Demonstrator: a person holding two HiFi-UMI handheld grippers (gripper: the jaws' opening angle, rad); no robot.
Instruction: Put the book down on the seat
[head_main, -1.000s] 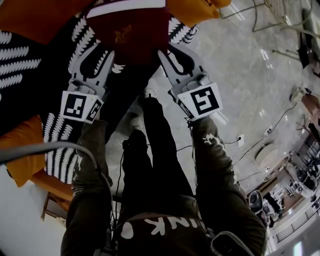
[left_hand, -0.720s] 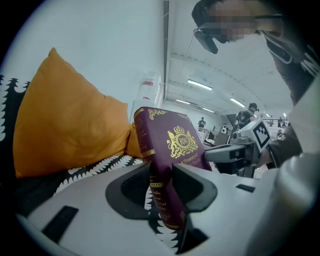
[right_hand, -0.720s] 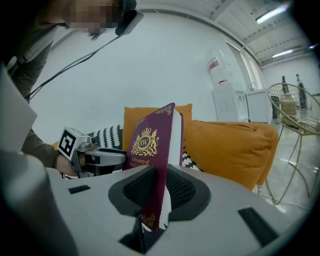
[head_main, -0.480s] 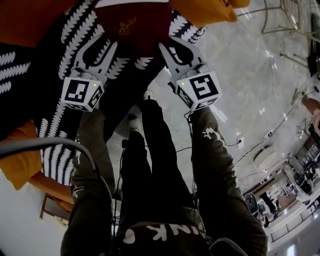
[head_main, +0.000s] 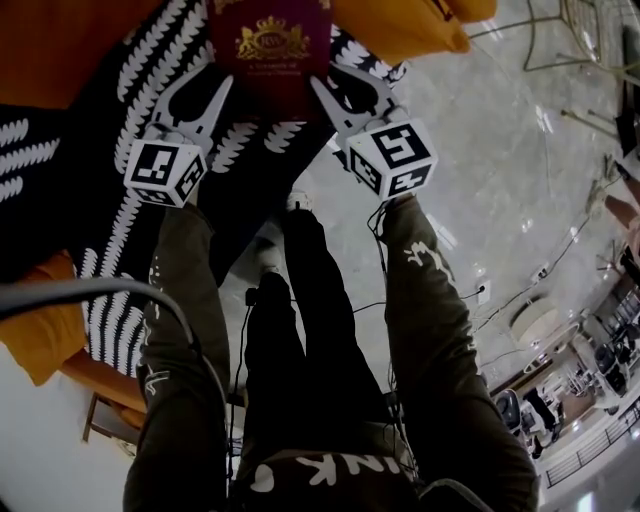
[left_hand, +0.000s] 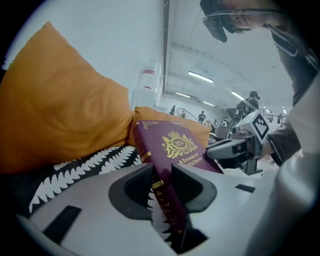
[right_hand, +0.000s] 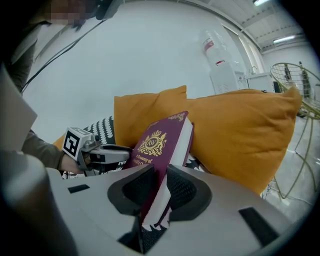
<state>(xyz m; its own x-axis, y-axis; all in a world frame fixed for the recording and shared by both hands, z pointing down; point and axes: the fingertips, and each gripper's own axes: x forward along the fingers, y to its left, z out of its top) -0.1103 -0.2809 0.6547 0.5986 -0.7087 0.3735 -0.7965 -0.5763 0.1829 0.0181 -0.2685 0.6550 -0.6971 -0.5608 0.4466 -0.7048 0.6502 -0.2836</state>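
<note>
A maroon hardcover book (head_main: 270, 50) with a gold crest sits over the black seat cover with white fern print (head_main: 120, 130), its far edge toward the orange cushions (head_main: 400, 25). My left gripper (head_main: 205, 90) holds the near left corner by the spine (left_hand: 175, 150); the book stands tilted between the pads, and the jaws are closing. My right gripper (head_main: 340, 85) is on the near right corner at the page side (right_hand: 160, 140); its pads still touch the book while the jaws are opening. Each gripper view shows the other gripper across the book.
Large orange cushions (left_hand: 65, 115) (right_hand: 240, 135) stand behind the book. A pale stone floor (head_main: 480, 150) with cables lies to the right. The person's legs (head_main: 300, 300) are below the grippers. A wire basket (right_hand: 295, 100) stands off the seat's far end.
Both grippers and the book have moved forward over the seat toward the cushions. The cover has tipped toward the head view, so its gold crest now shows.
</note>
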